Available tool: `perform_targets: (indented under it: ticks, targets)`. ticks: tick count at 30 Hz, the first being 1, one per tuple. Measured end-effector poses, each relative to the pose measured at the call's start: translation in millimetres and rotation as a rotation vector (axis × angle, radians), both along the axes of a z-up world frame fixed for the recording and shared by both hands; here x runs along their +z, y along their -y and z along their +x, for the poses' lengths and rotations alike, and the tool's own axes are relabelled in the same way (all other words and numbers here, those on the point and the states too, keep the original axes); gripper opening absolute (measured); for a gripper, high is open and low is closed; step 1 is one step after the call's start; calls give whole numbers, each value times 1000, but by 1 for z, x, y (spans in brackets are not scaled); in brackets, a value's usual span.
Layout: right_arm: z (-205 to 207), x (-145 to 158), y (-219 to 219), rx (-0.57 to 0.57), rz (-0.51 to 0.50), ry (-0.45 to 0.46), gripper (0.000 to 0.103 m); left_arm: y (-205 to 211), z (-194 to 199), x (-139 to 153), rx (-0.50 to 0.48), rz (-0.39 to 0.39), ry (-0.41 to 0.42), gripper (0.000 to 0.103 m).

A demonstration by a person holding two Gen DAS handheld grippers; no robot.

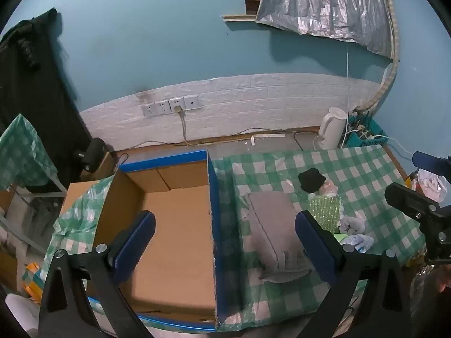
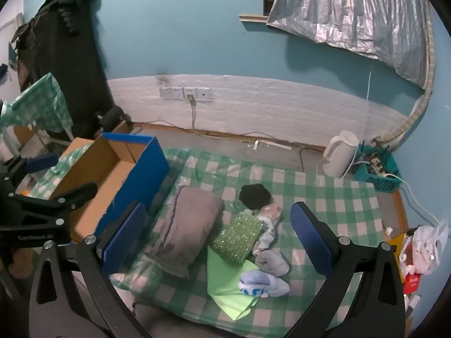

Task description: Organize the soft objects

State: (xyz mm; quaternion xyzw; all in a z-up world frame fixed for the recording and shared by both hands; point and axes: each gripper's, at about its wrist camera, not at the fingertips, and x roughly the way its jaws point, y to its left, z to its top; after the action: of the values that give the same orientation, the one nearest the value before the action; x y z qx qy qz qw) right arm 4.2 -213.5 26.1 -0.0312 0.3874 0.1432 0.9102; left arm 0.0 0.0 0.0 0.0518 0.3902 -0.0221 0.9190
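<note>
- Checked green cloth (image 2: 324, 197) is spread over the desk.
- Grey folded garment (image 2: 186, 231) is laid just right of the cardboard box (image 2: 118, 174), long axis pointing away.
- Left tool (image 1: 225, 239) and right tool (image 2: 218, 233) are held apart, empty; the garment is nearer the left.

Box (image 2: 118, 169) sitting left on the cloth (image 2: 338, 197), folded blanket (image 2: 186, 231) lying just beside its right, small clothes (image 2: 270, 262) piling right of that, kettle (image 2: 338, 155) standing behind.

Teal wall (image 1: 146, 45) with white panelling (image 1: 239, 104) (four sockets (image 1: 170, 106)) and silver curtain (image 1: 332, 2).
</note>
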Motion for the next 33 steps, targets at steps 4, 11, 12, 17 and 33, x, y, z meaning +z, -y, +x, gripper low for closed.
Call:
perform_targets:
  ticks: [4, 11, 12, 17, 33]
  targets:
    - [0, 0, -1, -1, -6, 2, 101, 0, 0, 0, 1, -16, -17, 100]
    - [1, -3, 0, -5, -9, -2, 101, 9, -7, 3, -1, -3, 23, 100]
    - [1, -4, -1, -5, -10, 0, 101, 8, -6, 4, -2, -8, 19, 100]
    - [0, -3, 1, -3, -6, -3, 101, 10, -6, 1, -3, -9, 15, 100]
    - [1, -8, 4, -4, 0, -19, 101, 12, -6, -4, -14, -10, -3, 100]
